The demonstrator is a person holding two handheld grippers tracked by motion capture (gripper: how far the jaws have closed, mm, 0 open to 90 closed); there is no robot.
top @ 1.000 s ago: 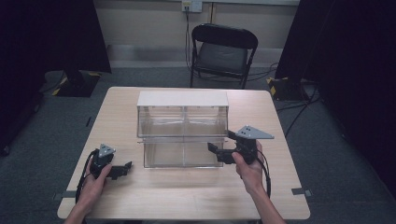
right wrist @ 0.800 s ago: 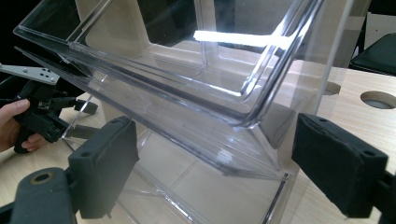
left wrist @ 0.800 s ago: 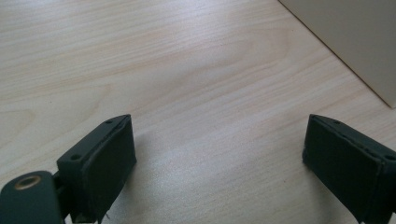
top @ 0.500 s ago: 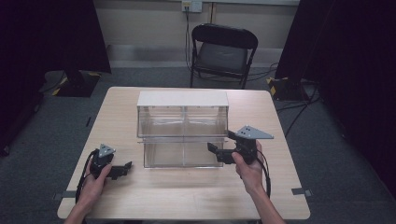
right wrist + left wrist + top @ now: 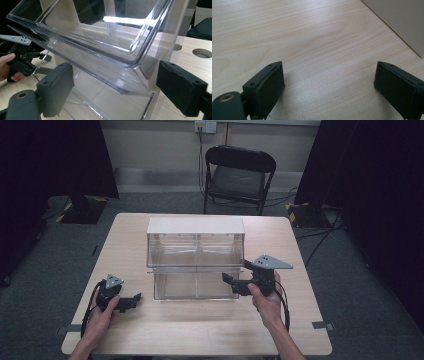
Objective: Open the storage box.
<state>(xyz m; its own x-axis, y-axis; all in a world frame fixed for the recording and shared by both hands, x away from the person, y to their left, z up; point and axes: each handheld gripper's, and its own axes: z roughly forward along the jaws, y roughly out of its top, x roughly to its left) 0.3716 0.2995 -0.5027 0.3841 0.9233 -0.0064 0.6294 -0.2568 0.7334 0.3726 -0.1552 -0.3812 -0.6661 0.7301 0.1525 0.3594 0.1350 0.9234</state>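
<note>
A clear plastic two-tier drawer cabinet [image 5: 195, 257] with a white top stands at the middle of the light wooden table [image 5: 165, 325]. Its upper bin [image 5: 100, 42] is tipped open toward me. My right gripper [image 5: 235, 283] is held up at the cabinet's front right corner, jaws open, with the bin's clear corner [image 5: 135, 65] between them and touching neither. My left gripper [image 5: 131, 301] rests low on the table, left of the cabinet, open over bare wood [image 5: 324, 62]. The left hand and its gripper [image 5: 20, 61] show through the plastic.
A black folding chair [image 5: 237, 175] stands behind the table. Two round holes [image 5: 202, 53] are cut in the tabletop near the cabinet's right side. Cables trail from both grippers toward the table's front edge. Dark curtains hang left and right.
</note>
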